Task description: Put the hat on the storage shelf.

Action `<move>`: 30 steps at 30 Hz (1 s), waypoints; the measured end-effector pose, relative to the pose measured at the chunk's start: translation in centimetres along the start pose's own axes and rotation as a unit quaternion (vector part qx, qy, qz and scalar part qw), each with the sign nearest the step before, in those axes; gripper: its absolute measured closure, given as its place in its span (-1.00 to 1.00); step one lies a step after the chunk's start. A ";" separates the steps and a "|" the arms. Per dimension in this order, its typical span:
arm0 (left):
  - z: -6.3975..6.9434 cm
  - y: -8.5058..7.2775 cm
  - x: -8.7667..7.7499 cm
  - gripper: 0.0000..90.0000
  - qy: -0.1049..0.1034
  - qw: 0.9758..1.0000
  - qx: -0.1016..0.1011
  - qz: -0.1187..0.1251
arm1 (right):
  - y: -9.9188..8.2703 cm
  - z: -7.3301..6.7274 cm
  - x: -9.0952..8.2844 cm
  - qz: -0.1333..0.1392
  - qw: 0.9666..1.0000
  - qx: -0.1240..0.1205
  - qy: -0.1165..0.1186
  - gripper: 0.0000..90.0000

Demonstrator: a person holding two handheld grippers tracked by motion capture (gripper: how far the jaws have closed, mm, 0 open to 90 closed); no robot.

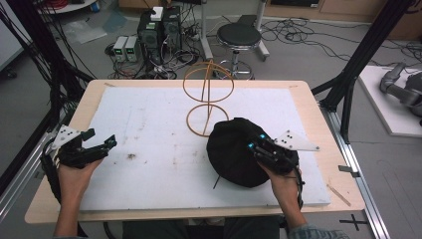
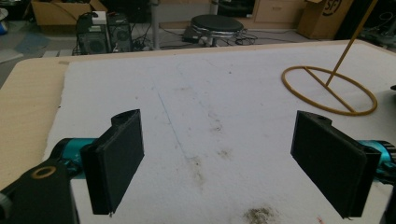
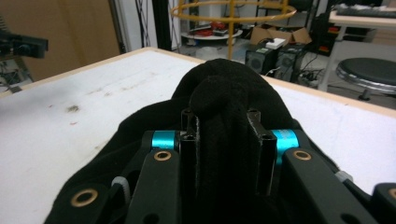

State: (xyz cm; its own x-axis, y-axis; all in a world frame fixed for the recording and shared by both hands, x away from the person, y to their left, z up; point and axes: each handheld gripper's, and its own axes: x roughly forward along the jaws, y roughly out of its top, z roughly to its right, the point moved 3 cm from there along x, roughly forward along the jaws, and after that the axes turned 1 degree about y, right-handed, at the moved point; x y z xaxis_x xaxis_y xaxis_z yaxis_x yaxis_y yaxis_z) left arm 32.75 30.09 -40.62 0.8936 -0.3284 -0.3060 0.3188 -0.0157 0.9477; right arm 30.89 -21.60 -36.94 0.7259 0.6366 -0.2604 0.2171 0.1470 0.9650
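Black hat pinched in R gripper nr wire stand; L gripper wide, empty.

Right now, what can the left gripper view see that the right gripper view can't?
The left gripper view alone shows the left tool with its jaws wide apart over the stained white board, plus the stand's flat yellow base ring. The right gripper view alone shows the right tool pinching a fold of the black hat, and the stand's top ring. Both share the white board, the yellow stand and a black stool.
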 end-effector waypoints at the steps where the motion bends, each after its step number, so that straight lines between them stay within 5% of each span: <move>1: 0.0 0.0 0.0 -0.61 0.001 1.000 0.000 0.000 | 0.2 0.2 -0.2 0.001 1.000 -0.001 -0.003 0.60; 16: 0.0 0.0 0.1 -0.61 0.000 1.000 0.000 -0.002 | 2.3 2.4 -2.1 0.037 0.998 0.028 -0.031 0.60; 30: -0.2 0.0 0.0 -0.61 0.003 1.000 -0.002 -0.001 | 4.7 3.8 -3.6 0.070 0.996 0.029 -0.056 0.60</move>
State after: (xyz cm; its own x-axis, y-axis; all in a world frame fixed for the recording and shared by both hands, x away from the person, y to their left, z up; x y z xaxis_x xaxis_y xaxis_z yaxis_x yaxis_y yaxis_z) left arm 32.78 30.26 -40.67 0.8948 -0.3236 -0.3075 0.3213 -0.0115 0.9469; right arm 31.83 -26.08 -31.58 0.8190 0.5590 -0.1291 0.1447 0.0165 0.9893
